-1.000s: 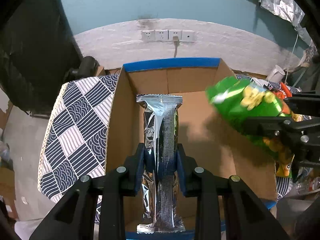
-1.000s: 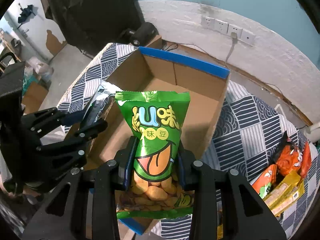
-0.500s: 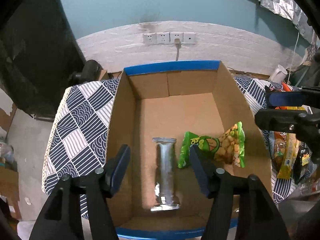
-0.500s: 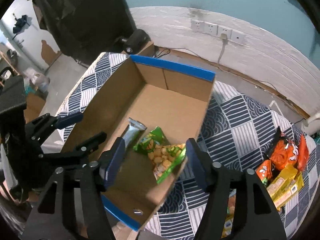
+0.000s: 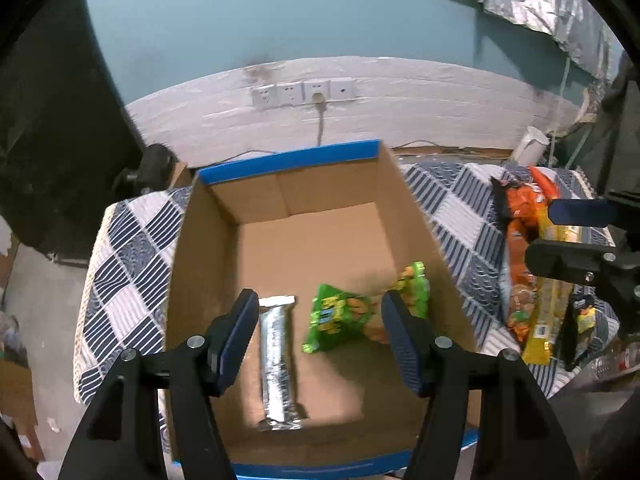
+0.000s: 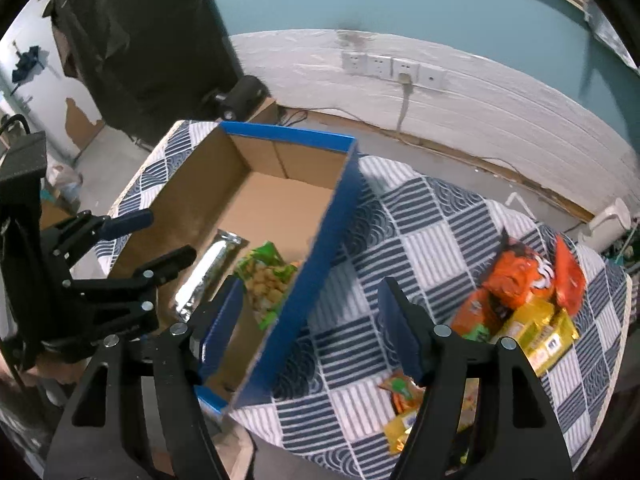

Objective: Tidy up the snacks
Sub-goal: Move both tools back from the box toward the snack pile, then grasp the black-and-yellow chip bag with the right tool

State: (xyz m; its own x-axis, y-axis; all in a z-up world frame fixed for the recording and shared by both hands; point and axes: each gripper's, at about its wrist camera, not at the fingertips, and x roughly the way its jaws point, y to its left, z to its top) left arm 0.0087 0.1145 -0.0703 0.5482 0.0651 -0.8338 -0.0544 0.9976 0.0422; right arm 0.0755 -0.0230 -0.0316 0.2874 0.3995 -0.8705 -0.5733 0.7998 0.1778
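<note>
Checkered cloth carries the cardboard box (image 5: 412, 216); silver packet (image 5: 278, 360) and green bag (image 5: 340, 320) lie below both empty, opening jaws.

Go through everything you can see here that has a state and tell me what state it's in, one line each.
Cardboard box: open-topped, two snacks inside.
Silver packet: lying flat on the box floor, released.
Green snack bag: lying on its side beside the silver packet.
Left gripper: jaws opening, nothing gripped.
Right gripper: jaws opening, nothing gripped, straddling the box wall.
Snack pile: loose on the patterned cloth, outside the box.
</note>
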